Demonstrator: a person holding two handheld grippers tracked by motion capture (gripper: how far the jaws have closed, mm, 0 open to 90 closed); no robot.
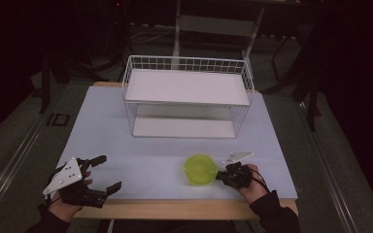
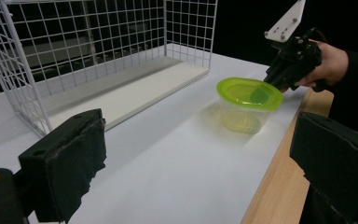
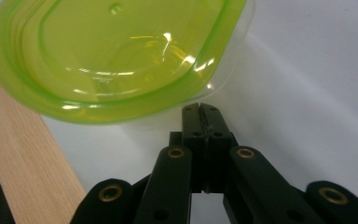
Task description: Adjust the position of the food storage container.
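Left side of the table: the left gripper (image 1: 108, 172) rests low near the front edge, held in the person's left hand (image 1: 65, 206). Its two black jaws stand wide apart with nothing between them and nothing touching their pads (image 2: 70, 158); in the left gripper view, bare white table surface (image 2: 177, 168) lies between them.

Centre: a white wire basket (image 1: 187, 97) stands toward the back of the table, well apart from both grippers.

Right of centre: a clear container with a green lid (image 1: 200, 169) sits on the white surface near the front wooden edge (image 1: 184, 208). In the left gripper view it appears raised slightly above its shadow.

Right side: the right gripper (image 1: 218, 176), held in the right hand (image 1: 252, 187), meets the container's right rim. In the right gripper view, its jaws are pressed together, the tips (image 3: 200, 109) just under the lid's overhanging edge (image 3: 121, 112); whether a thin lip is pinched between them cannot be told.
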